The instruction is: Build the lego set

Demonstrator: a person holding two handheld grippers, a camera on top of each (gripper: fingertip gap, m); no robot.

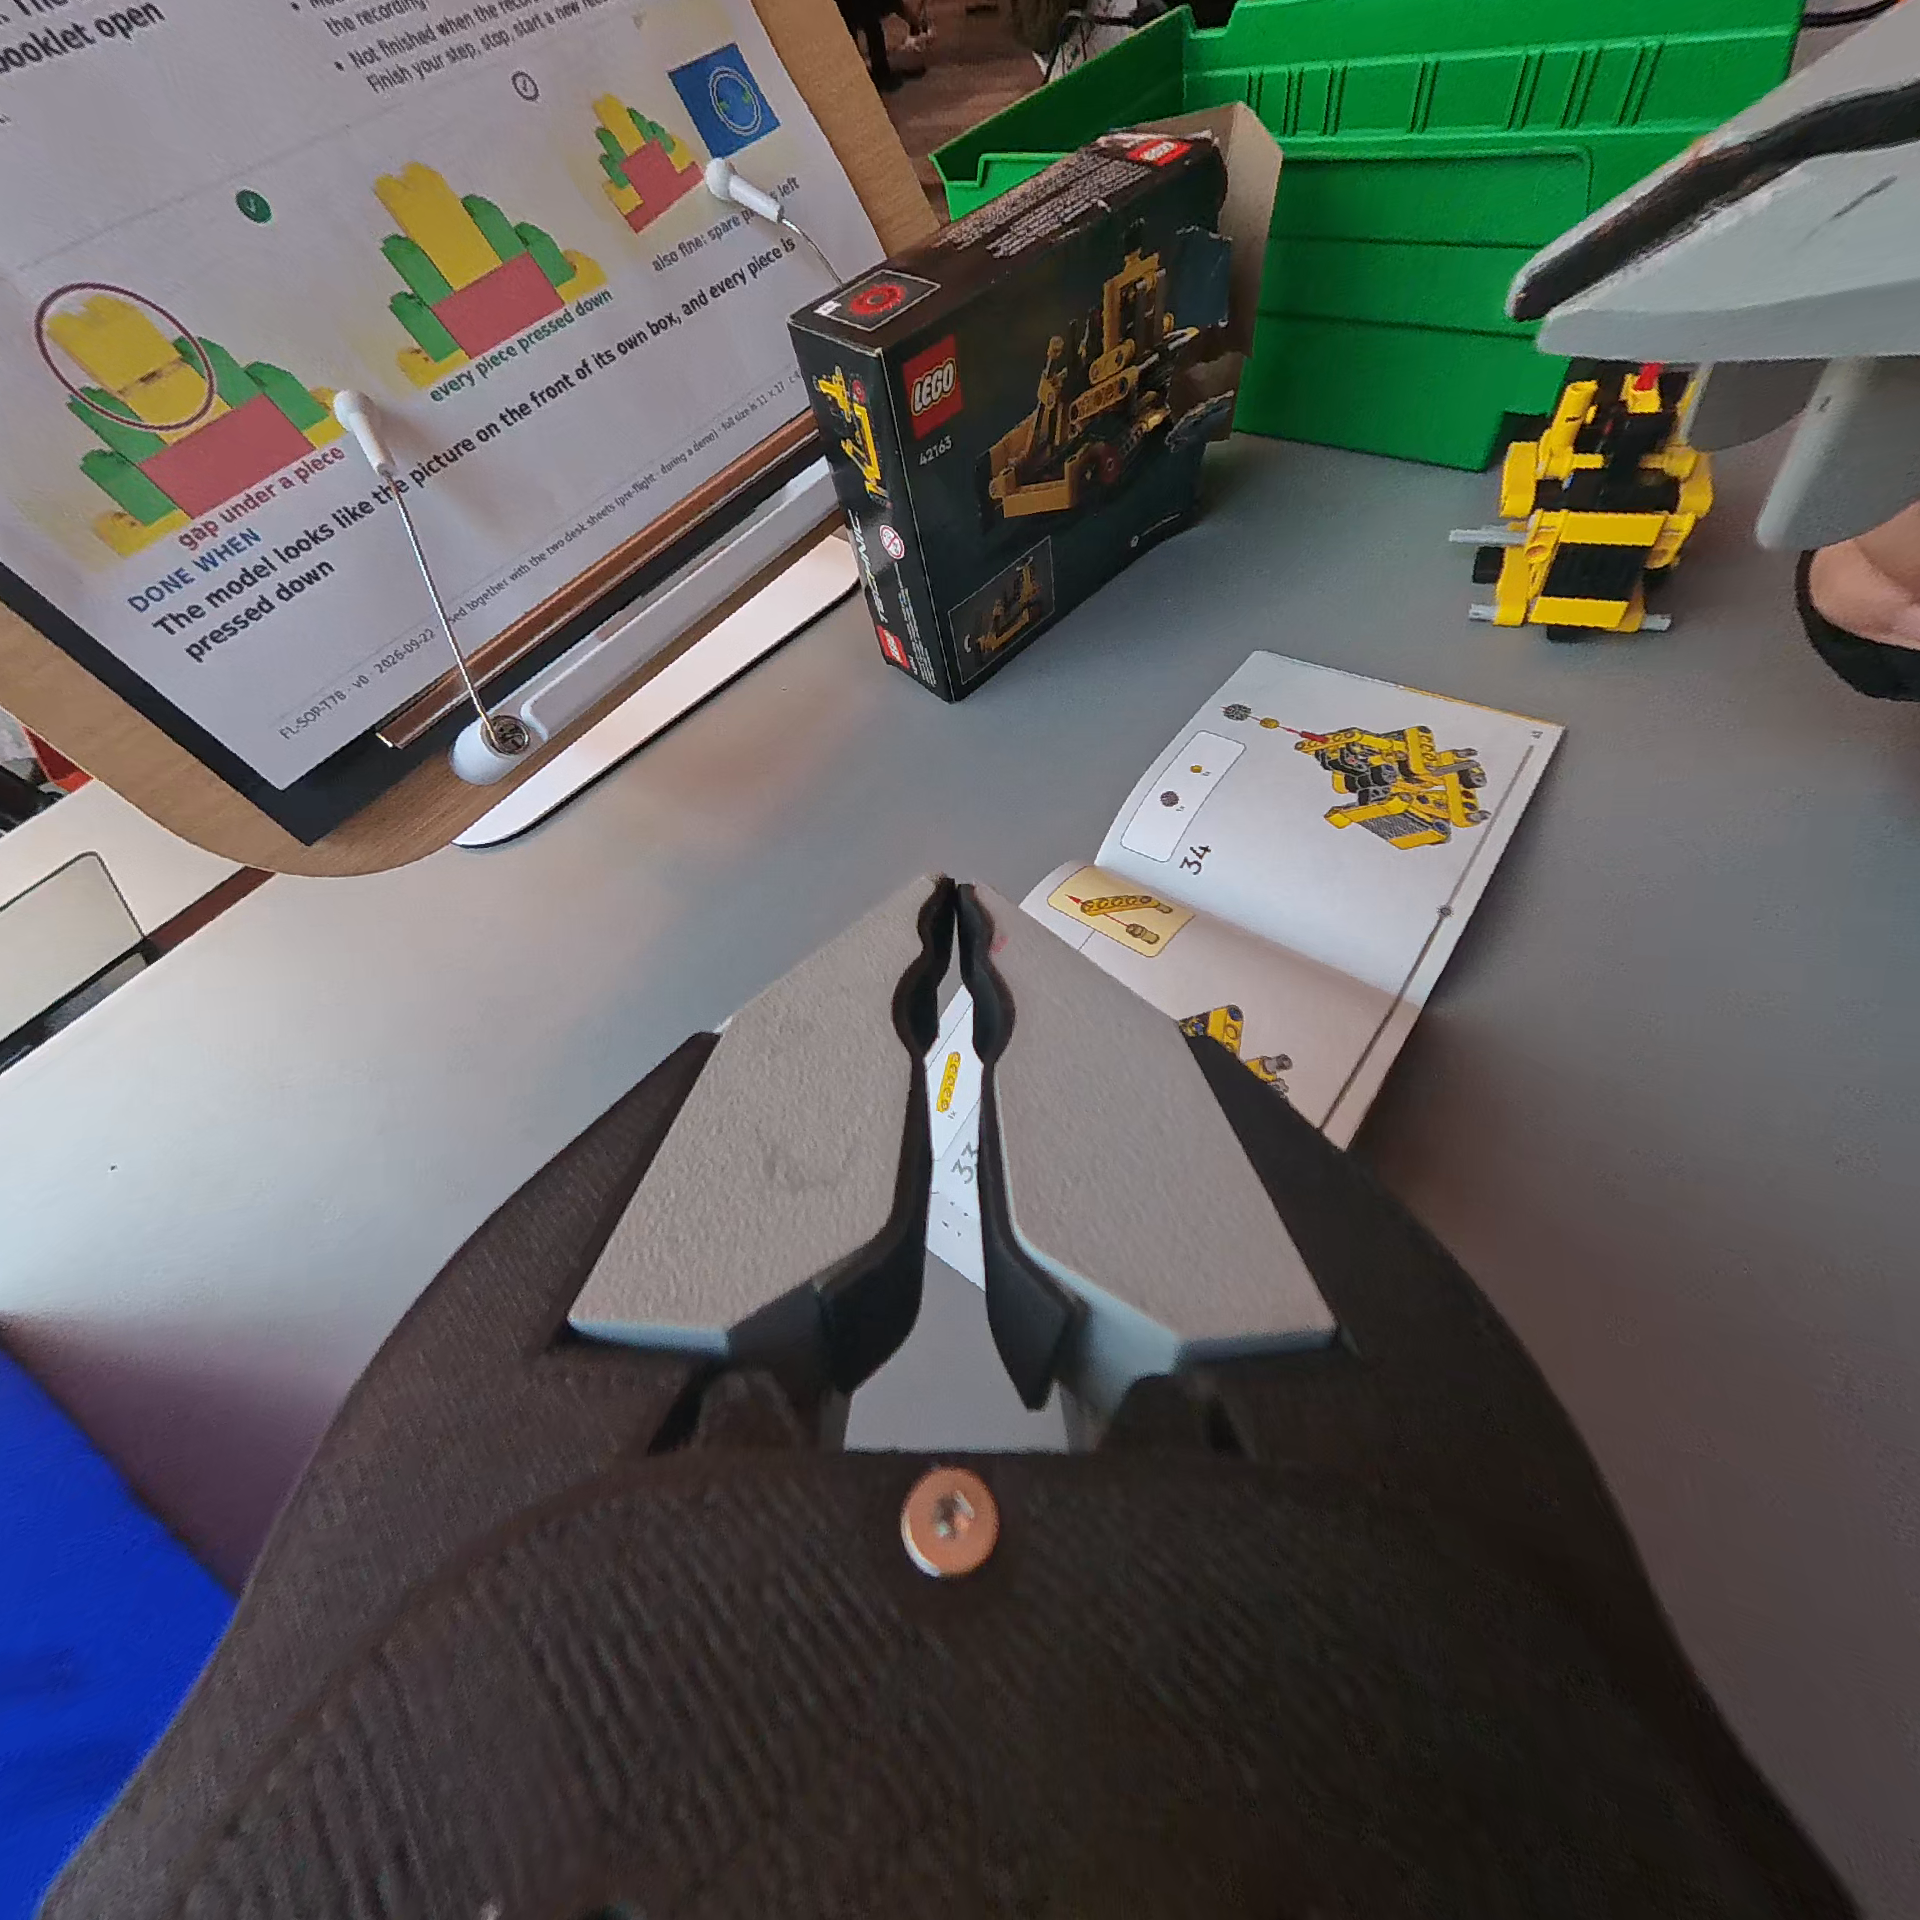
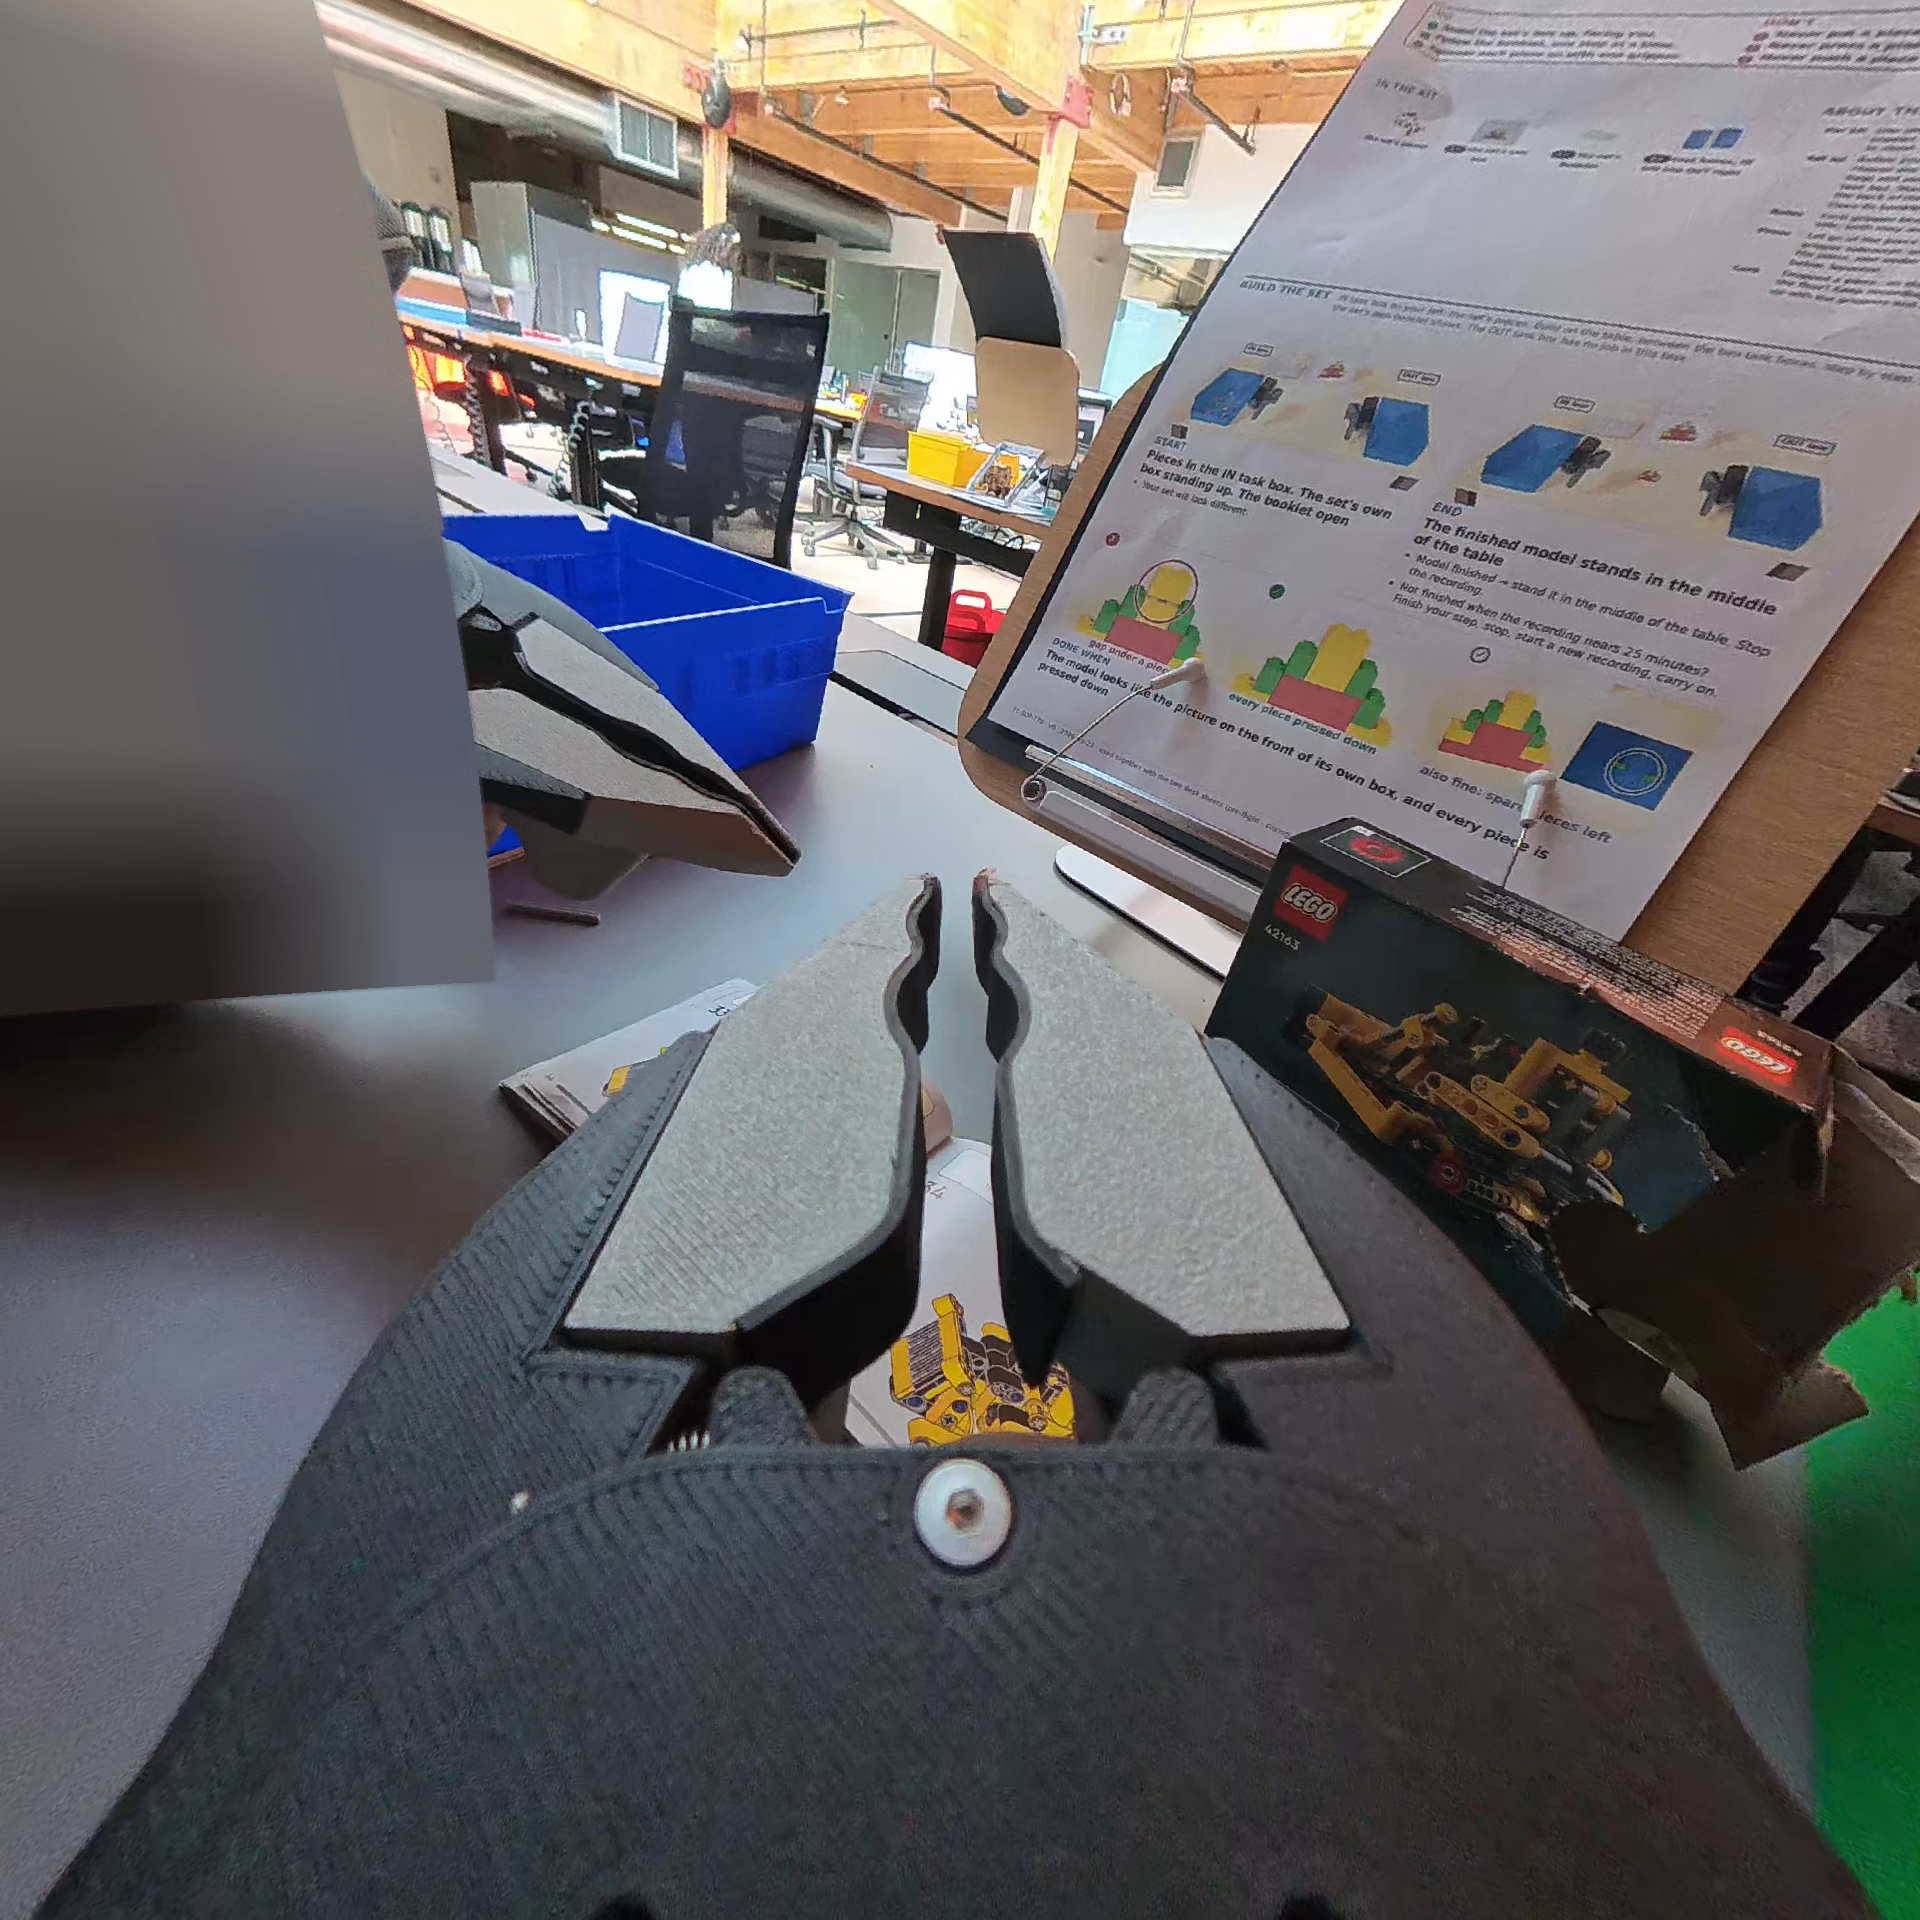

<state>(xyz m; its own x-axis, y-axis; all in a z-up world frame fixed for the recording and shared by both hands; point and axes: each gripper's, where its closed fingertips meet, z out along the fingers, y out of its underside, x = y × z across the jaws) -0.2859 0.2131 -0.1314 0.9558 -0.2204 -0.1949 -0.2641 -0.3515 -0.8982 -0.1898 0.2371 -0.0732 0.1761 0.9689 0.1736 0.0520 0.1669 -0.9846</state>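
The yellow and black lego model [image 1: 1590,520] stands on the grey table [image 1: 520,1039] at the far right, just below my right gripper [image 1: 1532,296]. The open instruction booklet [image 1: 1320,862] lies flat in front of my left gripper [image 1: 951,894], which is shut and empty, hovering over the booklet's near page. In the right wrist view my right gripper [image 2: 956,888] is empty, its jaws a narrow gap apart, above the booklet [image 2: 623,1070]. The left gripper [image 2: 644,769] shows to its left. The model is not in the right wrist view.
The black lego box [image 1: 1029,416] stands behind the booklet and shows in the right wrist view [image 2: 1507,1070]. A green bin [image 1: 1403,208] stands at the back, a blue bin [image 2: 675,623] on the other side. A tilted sheet stand [image 1: 364,364] is nearby. A small dark pin [image 2: 551,912] lies on the table.
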